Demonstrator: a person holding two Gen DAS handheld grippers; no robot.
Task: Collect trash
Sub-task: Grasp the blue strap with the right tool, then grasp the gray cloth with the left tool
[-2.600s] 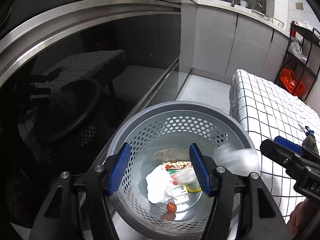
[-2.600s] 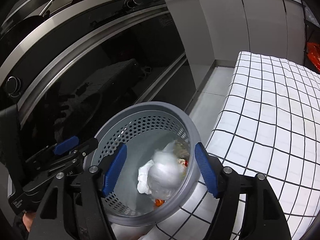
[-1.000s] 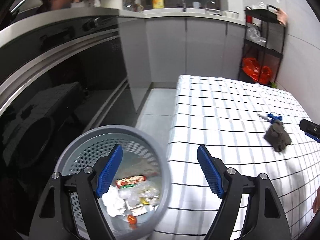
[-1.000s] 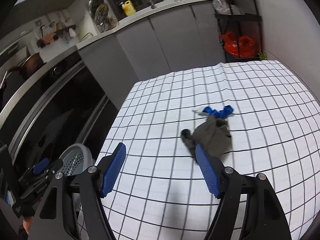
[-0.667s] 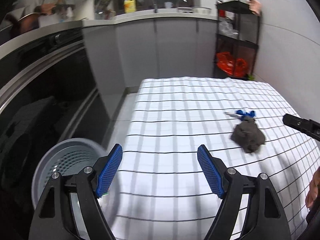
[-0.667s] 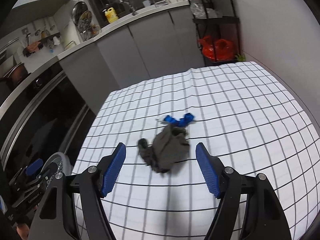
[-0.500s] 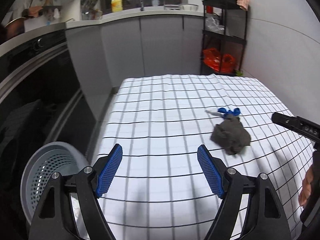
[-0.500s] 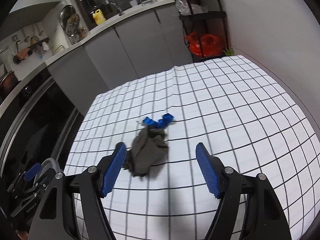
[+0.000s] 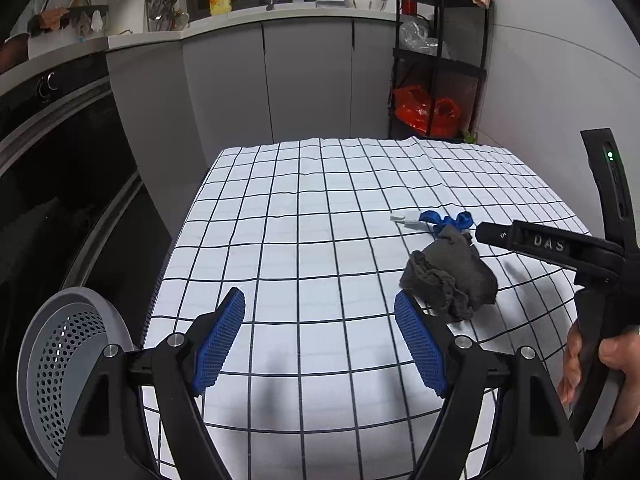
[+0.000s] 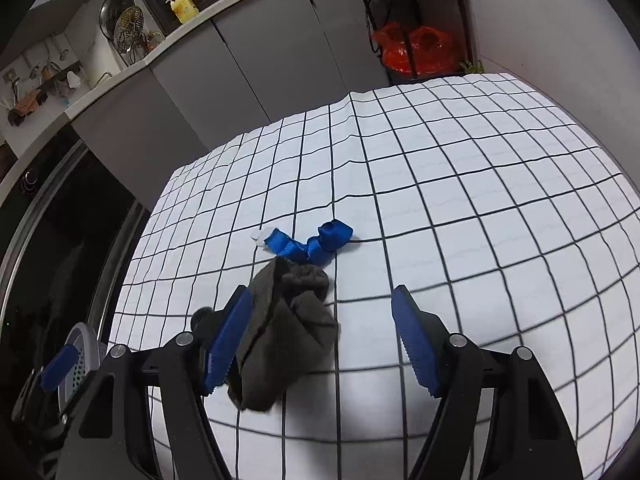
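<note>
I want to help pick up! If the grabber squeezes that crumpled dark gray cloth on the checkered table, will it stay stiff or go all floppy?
The dark gray cloth lies bunched in soft folds, so it will probably droop and dangle. It looks thin, likely light. It should not roll.

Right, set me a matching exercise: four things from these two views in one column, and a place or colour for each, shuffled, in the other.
Things:
1. crumpled grey cloth
2. blue ribbon
3. perforated grey bin
4. red plastic bag

Places or colours:
A. on the black rack by the wall
B. off the left edge of the checked tablecloth, lower than it
C. on the tablecloth, beside the right gripper's left finger
D. just beyond the cloth, bright-coloured

Pairs: 1-C, 2-D, 3-B, 4-A
</note>
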